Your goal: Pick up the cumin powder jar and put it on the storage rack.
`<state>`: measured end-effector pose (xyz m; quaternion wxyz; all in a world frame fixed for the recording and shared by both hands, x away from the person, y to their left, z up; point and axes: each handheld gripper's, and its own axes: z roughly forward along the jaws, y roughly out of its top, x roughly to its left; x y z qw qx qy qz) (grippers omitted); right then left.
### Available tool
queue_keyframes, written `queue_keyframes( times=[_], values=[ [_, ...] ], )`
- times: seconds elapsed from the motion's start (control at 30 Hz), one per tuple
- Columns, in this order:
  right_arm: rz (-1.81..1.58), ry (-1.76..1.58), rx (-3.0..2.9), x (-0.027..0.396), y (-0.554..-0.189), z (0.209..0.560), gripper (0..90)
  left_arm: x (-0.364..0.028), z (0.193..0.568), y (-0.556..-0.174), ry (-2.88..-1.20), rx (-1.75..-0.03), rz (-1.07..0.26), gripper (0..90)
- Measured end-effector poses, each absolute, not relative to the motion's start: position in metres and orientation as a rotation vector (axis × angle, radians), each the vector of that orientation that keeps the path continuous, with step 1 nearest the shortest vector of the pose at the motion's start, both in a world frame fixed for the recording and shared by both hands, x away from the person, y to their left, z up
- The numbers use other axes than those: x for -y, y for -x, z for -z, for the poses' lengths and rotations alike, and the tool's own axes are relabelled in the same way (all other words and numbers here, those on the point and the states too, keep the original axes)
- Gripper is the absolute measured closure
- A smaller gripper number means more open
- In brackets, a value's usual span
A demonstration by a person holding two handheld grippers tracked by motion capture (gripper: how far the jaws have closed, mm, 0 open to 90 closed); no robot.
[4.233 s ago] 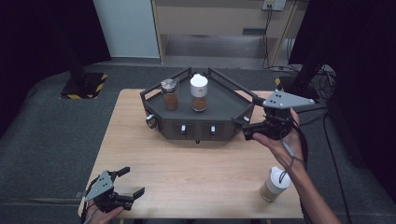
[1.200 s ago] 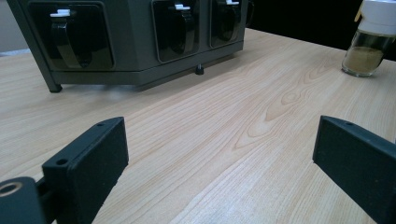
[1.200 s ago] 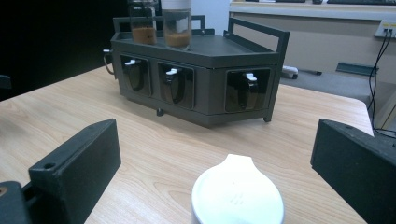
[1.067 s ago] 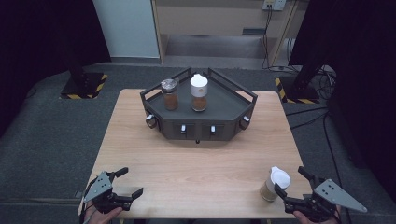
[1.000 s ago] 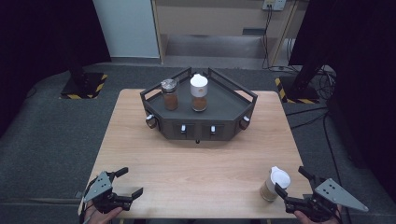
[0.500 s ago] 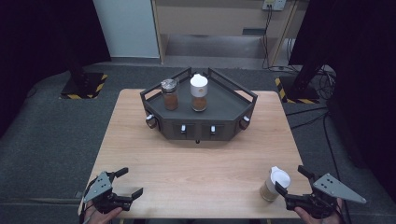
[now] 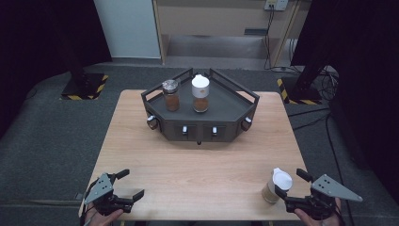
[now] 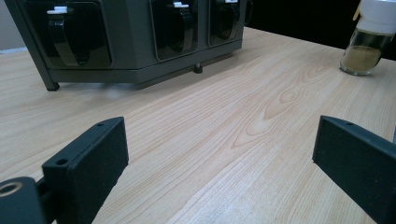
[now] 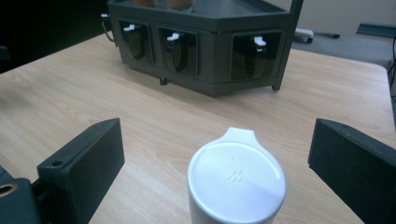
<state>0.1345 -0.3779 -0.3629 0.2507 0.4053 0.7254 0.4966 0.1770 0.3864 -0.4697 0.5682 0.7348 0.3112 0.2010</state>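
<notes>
Dark curtains and a grey floor surrounded the wooden worktop point(image 7: 197, 169), which carried a dark angular rack point(image 7: 200, 113) toward its far side. Two spice jars stood upright on the rack's top tray: a metal-capped jar point(image 7: 171, 94) and, just beside it, a white-capped jar point(image 7: 200, 93), both with brown contents. A third jar, the white-lidded shaker point(image 7: 276, 185), stood well apart from the rack on the near right part of the worktop. The right gripper point(image 7: 294, 190) sat low just behind that shaker, its fingers point(image 9: 79, 163) spread wide on either side and clear of the shaker's lid point(image 9: 236, 182); they had just been closing slightly, with the shaker between them but not yet pressed. The left gripper point(image 7: 129, 184) rested well apart from the rack at the near left, fingers point(image 8: 88, 158) wide and holding nothing. Judging by this, two jars were already shelved; gripping, lifting and placing the third was left.
</notes>
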Motion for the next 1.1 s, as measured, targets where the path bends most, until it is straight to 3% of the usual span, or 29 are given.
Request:
queue_keyframes(
  times=[0.57,0.77,0.93,1.1],
  values=[
    [-1.250,-1.217,-2.043,0.371,-0.153,0.376,7.9,-0.385,0.469,-0.178,-1.730,-0.730,-0.470,2.2],
    [-1.220,-1.226,-2.061,0.366,-0.160,0.381,17.0,-0.385,0.469,-0.178,-1.731,-0.726,-0.471,2.2],
    [-1.184,-1.222,-2.056,0.361,-0.160,0.381,29.8,-0.385,0.469,-0.178,-1.730,-0.725,-0.471,2.2],
    [-1.157,-1.215,-2.046,0.355,-0.157,0.380,30.6,-0.385,0.469,-0.178,-1.734,-0.723,-0.469,2.2]
  ],
)
